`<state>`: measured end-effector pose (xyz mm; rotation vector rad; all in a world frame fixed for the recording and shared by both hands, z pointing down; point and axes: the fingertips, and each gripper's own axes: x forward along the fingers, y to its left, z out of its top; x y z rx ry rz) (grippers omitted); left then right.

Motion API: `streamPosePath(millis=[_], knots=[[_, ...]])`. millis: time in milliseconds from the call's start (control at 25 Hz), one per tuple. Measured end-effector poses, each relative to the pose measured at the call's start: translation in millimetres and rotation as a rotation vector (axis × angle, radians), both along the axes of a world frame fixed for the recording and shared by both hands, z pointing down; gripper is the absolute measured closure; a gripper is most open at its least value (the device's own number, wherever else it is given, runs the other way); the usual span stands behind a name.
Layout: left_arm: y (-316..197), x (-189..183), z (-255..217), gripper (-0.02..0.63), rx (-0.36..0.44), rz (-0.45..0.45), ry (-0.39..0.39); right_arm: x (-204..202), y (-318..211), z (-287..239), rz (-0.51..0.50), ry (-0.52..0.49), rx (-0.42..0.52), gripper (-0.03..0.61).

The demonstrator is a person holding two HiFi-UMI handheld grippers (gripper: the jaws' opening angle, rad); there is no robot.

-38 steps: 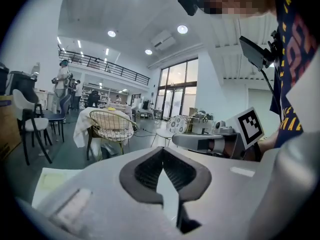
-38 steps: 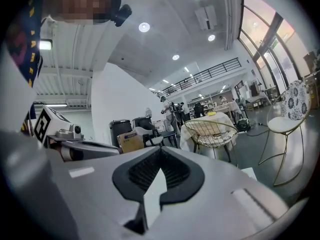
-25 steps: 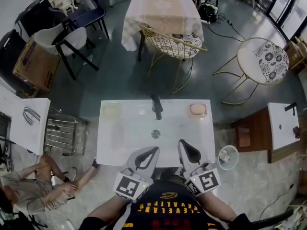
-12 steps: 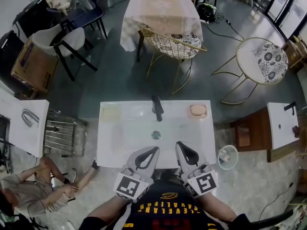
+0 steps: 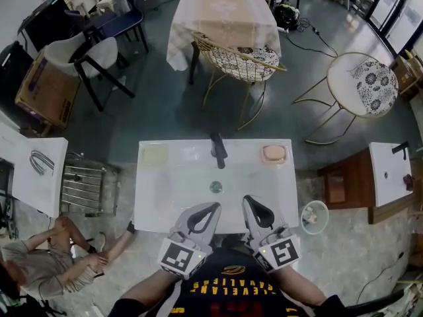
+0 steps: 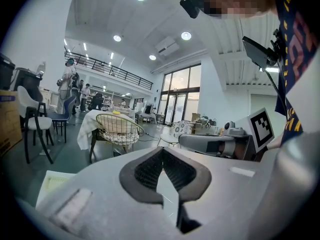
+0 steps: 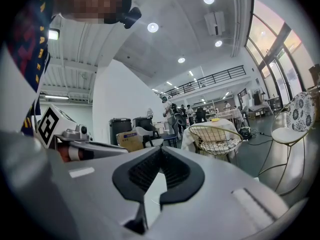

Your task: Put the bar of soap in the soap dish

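1. Far-left corner of the glossy white surface (image 5: 149, 203): a flat, pale yellow-green rectangular soap dish (image 5: 153, 154). The left gripper view catches a corner of it too.
2. Left tongs (image 5: 211, 207): smooth grey shell, ribbed black pads, clenched on nothing.
3. Middle: a black faucet (image 5: 217, 149). The yellow lettering on the dark shirt (image 5: 228, 289) looks like "CLEVELAND", upside down.
4. Right tongs (image 5: 248, 199): same build, clenched and empty.
5. Far-right corner: what looks like the pink, rounded bar of soap (image 5: 272, 152). Only the head view shows it.

White counter (image 5: 178, 197) with black tap (image 5: 217, 149), pink bar of soap (image 5: 272, 152), pale yellow-green soap dish (image 5: 153, 154); grey left tool (image 5: 215, 206) and right tool (image 5: 247, 199) bearing black-and-white square markers; black-on-white floral chair cushion (image 5: 373, 84); beige tablecloth (image 5: 221, 15).
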<state>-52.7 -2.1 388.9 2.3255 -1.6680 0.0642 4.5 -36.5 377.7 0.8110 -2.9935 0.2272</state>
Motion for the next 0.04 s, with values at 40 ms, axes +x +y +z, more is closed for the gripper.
streamPosePath(millis=[40], knots=[[-0.2, -0.5, -0.3, 0.612, -0.003, 0.000, 0.003, -0.3, -0.1, 1.1, 0.002, 0.004, 0.001, 0.577]])
